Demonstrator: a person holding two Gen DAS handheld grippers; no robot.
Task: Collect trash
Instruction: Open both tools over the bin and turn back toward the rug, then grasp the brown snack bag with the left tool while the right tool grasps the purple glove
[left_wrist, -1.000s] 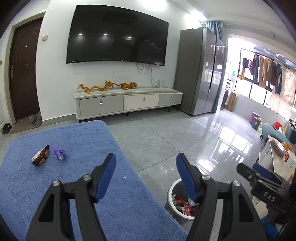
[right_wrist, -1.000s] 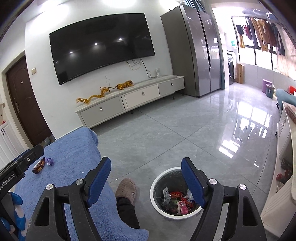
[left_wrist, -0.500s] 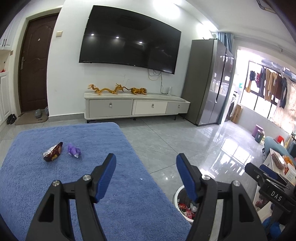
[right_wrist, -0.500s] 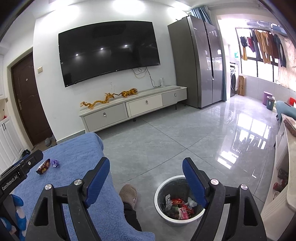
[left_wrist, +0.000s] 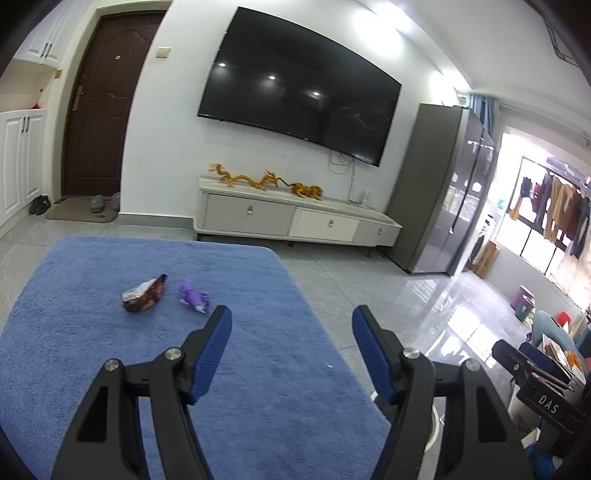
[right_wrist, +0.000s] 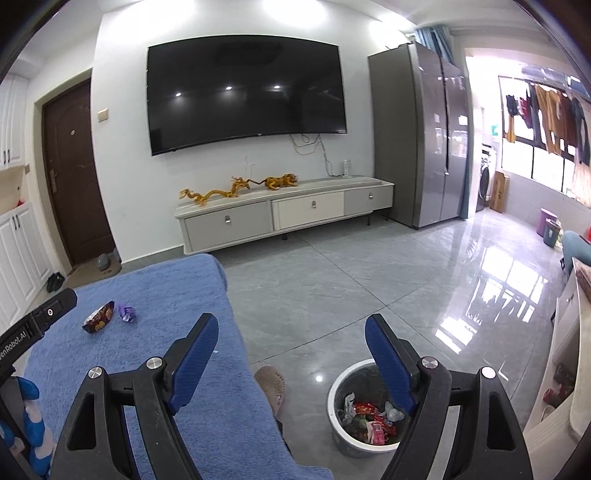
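Observation:
A brown snack wrapper (left_wrist: 144, 293) and a crumpled purple wrapper (left_wrist: 192, 296) lie side by side on the blue-covered table (left_wrist: 110, 350). Both also show in the right wrist view: the brown wrapper (right_wrist: 99, 317) and the purple one (right_wrist: 126, 312). My left gripper (left_wrist: 291, 332) is open and empty above the table, to the right of and nearer than the wrappers. My right gripper (right_wrist: 291, 341) is open and empty off the table's right edge, above the floor. A white-rimmed trash bin (right_wrist: 364, 408) with several wrappers inside stands on the floor below it.
A slippered foot (right_wrist: 271, 384) rests by the table's right edge beside the bin. A TV cabinet (left_wrist: 295, 221) and a grey fridge (left_wrist: 443, 192) stand along the far wall. A pale cabinet (right_wrist: 565, 362) stands at the right. Grey tiled floor (right_wrist: 369, 280) lies between.
Both grippers have tilted up and the left one has swung left over the table, so the wrappers sit nearer its jaws. The bin has dropped out of the left view. Both stay open.

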